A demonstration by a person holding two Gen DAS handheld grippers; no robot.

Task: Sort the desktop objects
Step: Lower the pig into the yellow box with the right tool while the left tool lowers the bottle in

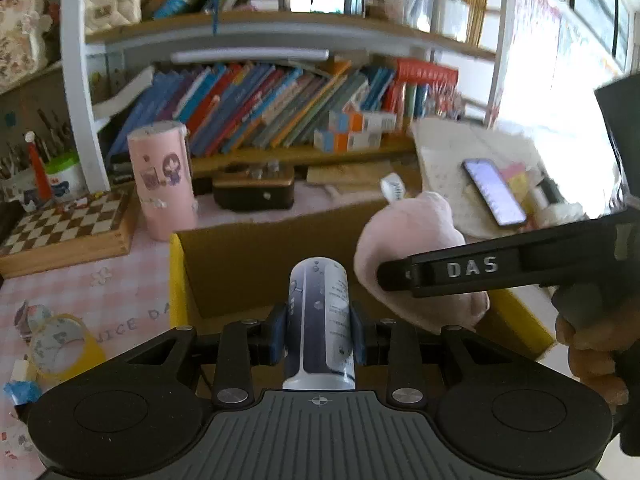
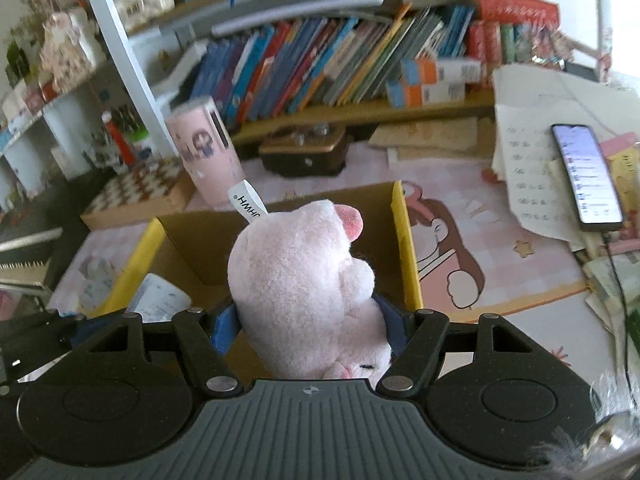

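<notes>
Left wrist view: left tongs (image 1: 319, 332) grip a bottle (image 1: 320, 320); right tongs (image 2: 310, 330) clasp a pink plush toy (image 2: 304, 280) over the cardboard box (image 2: 404, 248).

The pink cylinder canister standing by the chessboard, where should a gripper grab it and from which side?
Grip the pink canister around its mid-body, fingers on the two curved sides, coming in level from the front over the cardboard box. It stands upright, and the chessboard sits close on its left and the shelf behind, so the front looks most open. Both grippers are currently full.
</notes>
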